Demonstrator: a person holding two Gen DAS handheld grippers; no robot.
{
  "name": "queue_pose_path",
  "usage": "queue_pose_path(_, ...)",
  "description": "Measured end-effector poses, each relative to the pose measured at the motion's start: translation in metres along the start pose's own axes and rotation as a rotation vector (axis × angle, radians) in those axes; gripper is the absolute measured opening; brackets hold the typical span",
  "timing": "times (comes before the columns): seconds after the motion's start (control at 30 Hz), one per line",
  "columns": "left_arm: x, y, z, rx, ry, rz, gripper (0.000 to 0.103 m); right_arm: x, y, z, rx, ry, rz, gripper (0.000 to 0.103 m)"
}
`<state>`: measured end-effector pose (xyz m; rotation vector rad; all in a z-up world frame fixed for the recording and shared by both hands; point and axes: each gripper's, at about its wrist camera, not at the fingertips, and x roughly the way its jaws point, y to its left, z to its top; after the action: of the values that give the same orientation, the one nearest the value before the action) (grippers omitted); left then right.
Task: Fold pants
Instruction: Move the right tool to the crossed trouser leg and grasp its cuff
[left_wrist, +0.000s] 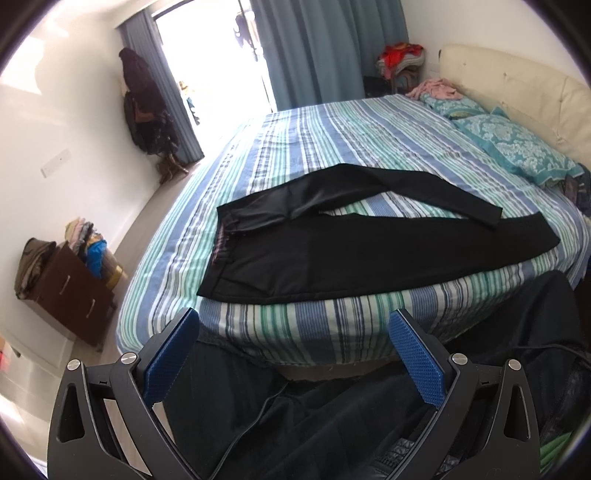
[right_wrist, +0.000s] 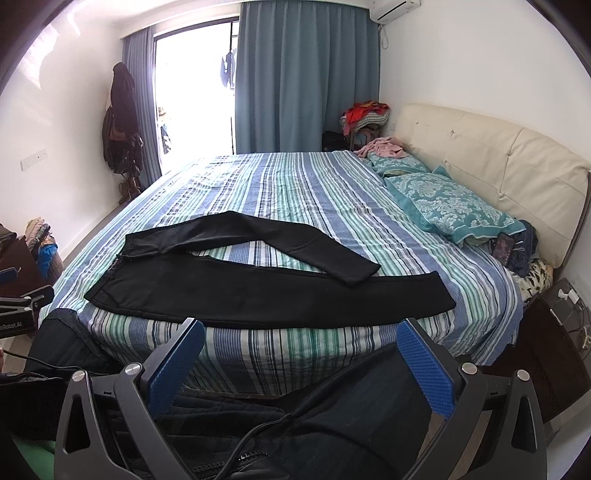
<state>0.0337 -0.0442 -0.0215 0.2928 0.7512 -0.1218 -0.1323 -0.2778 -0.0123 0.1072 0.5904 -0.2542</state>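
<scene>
With the left gripper (left_wrist: 291, 328) and right gripper (right_wrist: 301, 338) both wide open and empty, grasp the far leg of the black pants (right_wrist: 258, 291), spread near the striped bed's (right_wrist: 295, 184) front edge, and lay it squarely over the near leg.

A bed (right_wrist: 295, 192) with a blue, green and white striped sheet fills the room. At its right end stand a cream padded headboard (right_wrist: 491, 158) and teal patterned pillows (right_wrist: 443, 210). Beyond the bed, blue curtains (right_wrist: 306, 81) flank a bright glass door (right_wrist: 195, 92). Left of the bed, dark coats (right_wrist: 120, 122) hang on a white wall.
</scene>
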Motion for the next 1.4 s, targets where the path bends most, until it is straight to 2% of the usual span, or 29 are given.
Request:
queue_pose_path(0.1, 0.009, -0.01, 0.018, 0.037, -0.017, -0.017, 0.103, 0.007, -0.003, 0.001, 0.016, -0.01, 0.093, 0.103)
queue_pose_path(0.23, 0.027, -0.015, 0.054, 0.015, -0.052, -0.056, 0.103, 0.027, -0.006, 0.014, 0.004, -0.085, 0.218, 0.103)
queue_pose_path(0.3, 0.042, -0.014, 0.07, -0.015, -0.051, -0.066, 0.103, 0.055, -0.014, 0.027, -0.035, -0.118, 0.219, 0.103)
queue_pose_path(0.37, 0.059, -0.013, 0.08, -0.046, -0.03, -0.074, 0.103, 0.101, -0.03, 0.039, -0.088, -0.121, 0.168, 0.103)
queue_pose_path(0.43, 0.076, -0.012, 0.082, -0.072, 0.005, -0.085, 0.103, 0.167, -0.054, 0.047, -0.14, -0.028, 0.088, 0.1)
queue_pose_path(0.5, 0.093, -0.01, 0.077, -0.094, 0.05, -0.082, 0.103, 0.239, -0.081, 0.049, -0.187, 0.135, 0.035, 0.063)
queue_pose_path(0.53, 0.102, -0.01, 0.074, -0.106, 0.079, -0.074, 0.103, 0.271, -0.091, 0.047, -0.204, 0.225, 0.049, 0.057)
queue_pose_path(0.6, 0.122, -0.005, 0.065, -0.138, 0.153, -0.063, 0.103, 0.32, -0.107, 0.039, -0.217, 0.347, 0.092, 0.054)
queue_pose_path(0.7, 0.146, 0.004, 0.056, -0.204, 0.248, -0.068, 0.102, 0.366, -0.118, 0.022, -0.245, 0.458, 0.118, 0.054)
queue_pose_path(0.83, 0.172, 0.006, 0.056, -0.242, 0.311, -0.06, 0.102, 0.399, -0.12, 0.014, -0.294, 0.471, 0.105, 0.054)
queue_pose_path(0.87, 0.178, 0.005, 0.057, -0.239, 0.32, -0.058, 0.102, 0.407, -0.124, 0.014, -0.29, 0.481, 0.092, 0.051)
queue_pose_path(0.93, 0.186, 0.001, 0.062, -0.221, 0.327, -0.053, 0.102, 0.419, -0.131, 0.018, -0.273, 0.495, 0.087, 0.039)
queue_pose_path(1.0, 0.193, -0.002, 0.069, -0.202, 0.321, -0.051, 0.102, 0.419, -0.129, 0.032, -0.285, 0.46, 0.067, 0.016)
queue_pose_path(1.1, 0.207, -0.008, 0.075, -0.181, 0.319, -0.046, 0.102, 0.405, -0.127, 0.068, -0.3, 0.379, 0.016, 0.013)
queue_pose_path(1.2, 0.228, -0.017, 0.079, -0.171, 0.361, -0.066, 0.102, 0.411, -0.136, 0.117, -0.302, 0.289, -0.054, 0.013)
queue_pose_path(1.27, 0.239, -0.02, 0.086, -0.173, 0.38, -0.081, 0.102, 0.429, -0.147, 0.159, -0.293, 0.231, -0.113, 0.013)
queue_pose_path(1.4, 0.254, -0.027, 0.106, -0.178, 0.364, -0.084, 0.102, 0.488, -0.171, 0.25, -0.274, 0.156, -0.21, 0.013)
